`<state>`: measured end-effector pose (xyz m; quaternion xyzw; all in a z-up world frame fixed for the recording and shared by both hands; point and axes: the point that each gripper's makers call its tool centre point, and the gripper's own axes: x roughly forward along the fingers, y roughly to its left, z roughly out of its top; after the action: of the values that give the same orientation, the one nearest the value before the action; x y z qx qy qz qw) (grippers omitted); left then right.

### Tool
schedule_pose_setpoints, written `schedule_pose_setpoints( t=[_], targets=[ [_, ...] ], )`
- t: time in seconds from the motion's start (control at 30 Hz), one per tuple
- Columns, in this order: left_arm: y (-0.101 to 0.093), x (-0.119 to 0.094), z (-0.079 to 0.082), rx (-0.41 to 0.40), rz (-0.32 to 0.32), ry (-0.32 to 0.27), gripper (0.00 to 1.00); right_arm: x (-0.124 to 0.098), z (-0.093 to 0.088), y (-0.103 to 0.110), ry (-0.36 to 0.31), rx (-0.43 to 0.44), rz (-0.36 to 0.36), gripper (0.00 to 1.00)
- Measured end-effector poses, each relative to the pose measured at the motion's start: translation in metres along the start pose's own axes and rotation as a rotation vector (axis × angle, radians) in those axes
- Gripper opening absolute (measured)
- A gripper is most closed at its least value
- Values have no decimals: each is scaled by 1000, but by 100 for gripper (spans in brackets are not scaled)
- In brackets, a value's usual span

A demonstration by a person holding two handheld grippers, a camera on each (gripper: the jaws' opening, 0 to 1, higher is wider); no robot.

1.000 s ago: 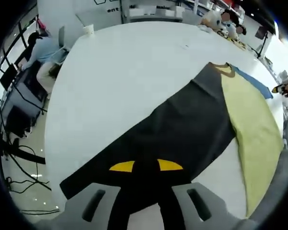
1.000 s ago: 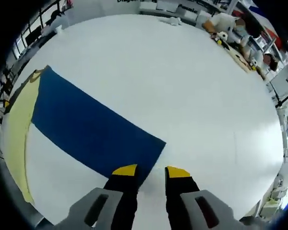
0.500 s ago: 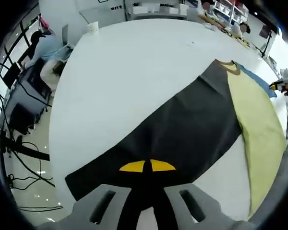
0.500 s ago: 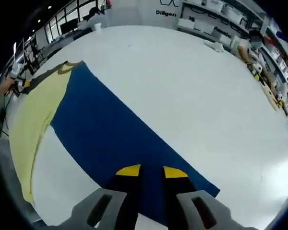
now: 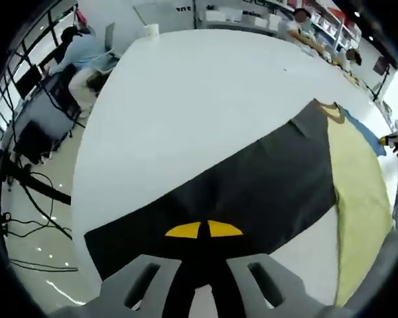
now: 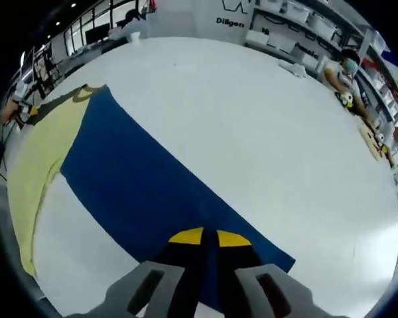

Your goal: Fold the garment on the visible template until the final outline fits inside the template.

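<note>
On the white table: garment (image 5: 265,192) lies flat, spread long across the table (image 5: 186,99).
Garment parts: dark grey sleeve (image 5: 239,192) on the left side, yellow body (image 5: 361,192) in the middle, blue sleeve (image 6: 146,185) on the right side.
Collar: yellow-brown neck edge (image 5: 330,109) at the far side, between the two sleeves.
Left gripper (image 5: 203,229): jaws almost together, yellow tips pinching the near end of the grey sleeve.
Right gripper (image 6: 209,236): jaws pressed together on the near end of the blue sleeve, close to its corner.
Grey sleeve edges: straight, the near corner lies just beside the table edge.
Blue sleeve edges: straight and clean, the far long edge runs toward the collar.
Open room: much bare white table beyond both sleeves.
Template: I cannot tell its outline under the garment.
Around: person at a desk (image 5: 79,53) off the left table edge, shelves (image 6: 285,20) behind.
</note>
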<state>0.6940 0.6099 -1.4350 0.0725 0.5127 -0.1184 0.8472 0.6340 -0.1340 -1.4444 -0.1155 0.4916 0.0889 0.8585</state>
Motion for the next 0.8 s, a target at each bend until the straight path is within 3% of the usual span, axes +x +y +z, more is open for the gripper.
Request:
schedule_pose_setpoints(
  t=[0.07, 0.1, 0.17, 0.23, 0.33, 0.4, 0.5, 0.57, 0.7, 0.8],
  targets=[
    [-3, -2, 3, 125, 26, 18, 9, 0, 2, 2, 36, -16, -10, 0],
    [-6, -4, 11, 150, 38, -12, 8, -1, 5, 5, 37, -26, -14, 1],
    [-19, -6, 30, 145, 12, -78, 9, -1, 29, 16, -46, -47, 1, 1],
    [-37, -6, 47, 143, -31, -115, 12, 0, 50, 37, -78, -69, 39, 3],
    [-65, -2, 70, 231, -73, -143, 13, 5, 81, 76, -130, -160, 113, 4],
    [-90, 3, 79, 265, -134, -145, 13, 9, 98, 104, -158, -157, 175, 4],
    [-109, 12, 83, 313, -166, -120, 13, 19, 107, 135, -143, -209, 225, 4],
    [-117, 20, 83, 332, -180, -103, 12, 26, 107, 141, -131, -207, 232, 4],
    [-117, 31, 76, 357, -179, -53, 6, 41, 93, 137, -68, -211, 215, 2],
    [-105, 40, 66, 352, -153, -5, 5, 39, 103, 123, -121, -189, 195, 0]
  ],
)
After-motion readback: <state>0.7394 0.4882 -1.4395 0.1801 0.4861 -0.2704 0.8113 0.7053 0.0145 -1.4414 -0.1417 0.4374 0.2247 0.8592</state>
